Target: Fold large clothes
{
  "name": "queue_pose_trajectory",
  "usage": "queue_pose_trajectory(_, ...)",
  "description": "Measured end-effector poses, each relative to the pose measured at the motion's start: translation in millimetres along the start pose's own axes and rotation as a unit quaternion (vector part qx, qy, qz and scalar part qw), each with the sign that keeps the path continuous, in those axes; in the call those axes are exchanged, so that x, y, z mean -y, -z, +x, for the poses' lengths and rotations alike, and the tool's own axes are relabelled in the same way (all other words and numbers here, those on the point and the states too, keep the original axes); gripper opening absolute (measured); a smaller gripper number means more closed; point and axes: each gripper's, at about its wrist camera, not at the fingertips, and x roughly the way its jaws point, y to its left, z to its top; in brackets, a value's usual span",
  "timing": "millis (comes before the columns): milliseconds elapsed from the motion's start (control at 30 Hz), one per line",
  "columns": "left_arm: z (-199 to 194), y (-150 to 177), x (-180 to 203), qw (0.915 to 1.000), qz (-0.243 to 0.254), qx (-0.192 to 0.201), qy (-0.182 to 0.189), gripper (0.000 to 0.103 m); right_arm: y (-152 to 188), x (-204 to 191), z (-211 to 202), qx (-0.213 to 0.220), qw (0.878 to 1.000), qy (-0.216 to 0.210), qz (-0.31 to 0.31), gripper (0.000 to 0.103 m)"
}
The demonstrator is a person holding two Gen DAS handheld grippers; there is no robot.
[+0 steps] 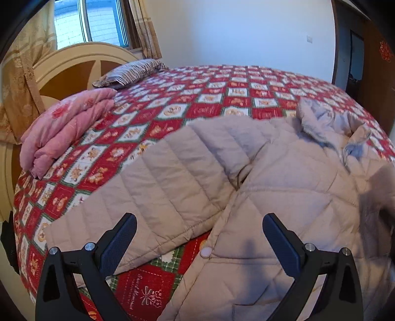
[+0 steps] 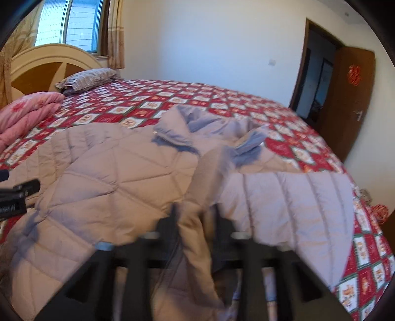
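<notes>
A large beige quilted jacket (image 1: 284, 187) lies spread on the bed, one sleeve (image 1: 158, 187) stretched to the left and its fur-trimmed hood (image 1: 318, 118) at the far side. My left gripper (image 1: 200, 237) is open and empty, hovering over the jacket's front edge near a snap button (image 1: 205, 251). In the right wrist view the jacket (image 2: 111, 177) fills the foreground. My right gripper (image 2: 196, 222) is shut on a raised fold of the jacket's front edge (image 2: 197, 237); this view is blurred by motion. The left gripper's body (image 2: 17, 197) shows at the left edge.
The bed has a red patchwork cover (image 1: 222, 91). A folded pink quilt (image 1: 66, 128) and a striped pillow (image 1: 133, 71) lie by the headboard (image 1: 74, 56). A window (image 1: 91, 22) is behind it. An open door (image 2: 350, 98) stands at the right.
</notes>
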Motion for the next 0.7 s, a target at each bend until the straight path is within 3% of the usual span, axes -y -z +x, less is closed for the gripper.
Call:
queue_pose_trajectory(133, -19, -10, 12, 0.9997, -0.007, 0.012, 0.021, 0.102, 12, 11, -33, 0.006, 1.000, -0.028, 0.011, 0.062)
queue_pose_trajectory(200, -30, -14, 33, 0.9990, 0.003, 0.019, 0.041, 0.102, 24, 26, -55, 0.009, 0.999, -0.042, 0.018, 0.076)
queue_pose_trajectory(267, -35, -16, 59, 0.9974, 0.020, 0.015, 0.067, 0.102, 34, 43, -69, 0.019, 0.999, -0.033, 0.029, 0.082)
queue_pose_trajectory(433, -29, -9, 131, 0.9895, 0.066, -0.016, 0.127, 0.102, 67, 90, -83, 0.008, 0.997, 0.018, 0.071, 0.083)
queue_pose_trajectory(567, -11, 6, 186, 0.9826, 0.108, -0.040, 0.146, 0.102, 90, 109, -84, -0.011, 0.995, 0.025, 0.092, 0.083)
queue_pose_trajectory(600, -8, 10, 191, 0.9816, 0.112, -0.046, 0.148, 0.097, 94, 110, -83, -0.014, 0.995, 0.027, 0.092, 0.083)
queue_pose_trajectory(700, 13, 16, 213, 0.9756, 0.120, -0.082, 0.164, 0.063, 110, 118, -79, -0.027, 0.994, 0.032, 0.096, 0.083)
